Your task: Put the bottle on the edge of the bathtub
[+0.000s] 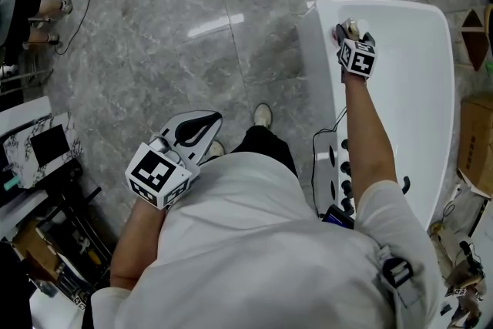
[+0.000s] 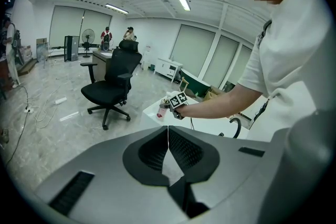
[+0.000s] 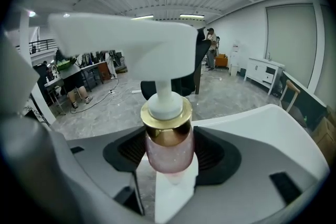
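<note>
Right gripper [image 1: 350,33]: you held its jaws wide apart, one on either side of the pink pump bottle [image 3: 169,150], pads not clamping it. The bottle stood upright between them on the bathtub's [image 1: 317,69] white edge. Left gripper [image 2: 168,132]: jaws closed together, empty.

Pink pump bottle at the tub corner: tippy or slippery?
Probably tippy: the bottle carries a broad pump head on a thin stem. Its smooth round body may slide on the glossy tub rim, and likely rolls if toppled.
</note>
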The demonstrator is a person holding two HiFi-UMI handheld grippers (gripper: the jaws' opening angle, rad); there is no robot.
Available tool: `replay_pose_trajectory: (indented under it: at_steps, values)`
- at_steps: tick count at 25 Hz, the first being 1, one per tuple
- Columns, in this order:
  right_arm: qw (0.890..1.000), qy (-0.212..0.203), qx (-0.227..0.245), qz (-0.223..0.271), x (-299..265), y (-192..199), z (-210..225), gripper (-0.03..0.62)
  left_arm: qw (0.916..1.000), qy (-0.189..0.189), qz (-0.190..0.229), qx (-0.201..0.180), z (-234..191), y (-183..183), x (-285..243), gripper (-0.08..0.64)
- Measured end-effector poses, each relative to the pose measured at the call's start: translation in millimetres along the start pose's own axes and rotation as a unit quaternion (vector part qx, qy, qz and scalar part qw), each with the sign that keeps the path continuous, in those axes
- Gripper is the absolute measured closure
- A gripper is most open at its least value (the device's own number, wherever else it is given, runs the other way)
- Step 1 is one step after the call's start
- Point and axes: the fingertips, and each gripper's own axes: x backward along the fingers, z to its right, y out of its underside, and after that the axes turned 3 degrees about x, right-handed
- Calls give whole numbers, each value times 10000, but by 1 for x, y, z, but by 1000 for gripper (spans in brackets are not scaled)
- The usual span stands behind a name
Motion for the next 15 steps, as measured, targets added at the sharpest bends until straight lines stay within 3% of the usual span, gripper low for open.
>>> replay_pose_trajectory:
  at_steps: [15]
  values:
    - [9997,129,-194,-11,34,15,-4,284,9997,143,110,-178,10,5,17,541]
